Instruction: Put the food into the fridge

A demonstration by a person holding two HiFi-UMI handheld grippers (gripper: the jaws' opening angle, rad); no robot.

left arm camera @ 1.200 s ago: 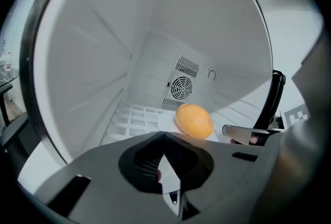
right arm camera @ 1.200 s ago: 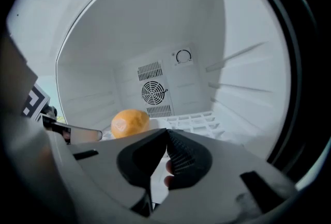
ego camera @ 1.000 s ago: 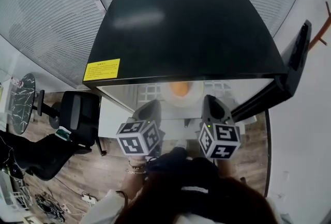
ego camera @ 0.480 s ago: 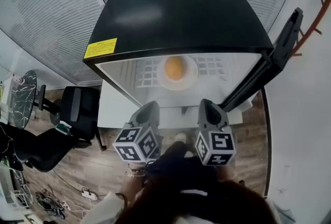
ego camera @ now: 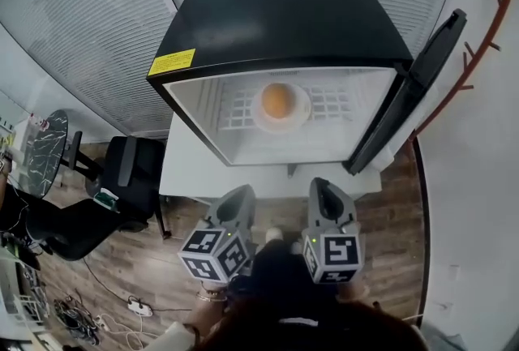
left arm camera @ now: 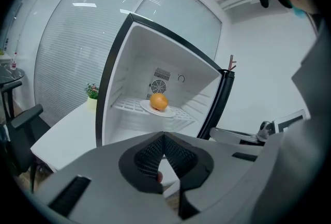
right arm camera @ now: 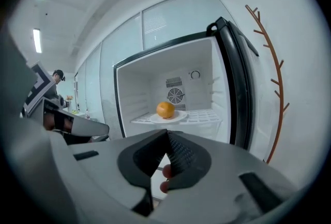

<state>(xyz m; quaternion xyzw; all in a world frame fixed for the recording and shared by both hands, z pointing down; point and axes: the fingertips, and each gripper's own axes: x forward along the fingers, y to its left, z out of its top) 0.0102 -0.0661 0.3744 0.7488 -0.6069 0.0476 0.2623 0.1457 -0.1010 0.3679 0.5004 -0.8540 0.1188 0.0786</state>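
An orange [ego camera: 277,100] [left arm camera: 159,101] [right arm camera: 165,109] rests on a white plate [ego camera: 302,114] [left arm camera: 146,107] [right arm camera: 181,115] on the wire shelf [ego camera: 336,104] inside the small black fridge [ego camera: 284,17]. Its door [ego camera: 405,94] [right arm camera: 235,78] stands swung open to the right. My left gripper [ego camera: 237,194] [left arm camera: 163,136] and right gripper [ego camera: 322,186] [right arm camera: 166,133] are both shut and hold nothing. They hover side by side well in front of the fridge, pointing at it.
The fridge sits on a white table [ego camera: 190,171] with a small potted plant [left arm camera: 92,92] beside it. A black office chair [ego camera: 122,175] stands at left on the wooden floor. A brown branch-shaped coat rack [right arm camera: 269,73] is on the right, with glass walls with blinds behind.
Both grippers have drawn back from the fridge toward me. The fridge now sits farther off and its whole interior with the plate and orange shows.
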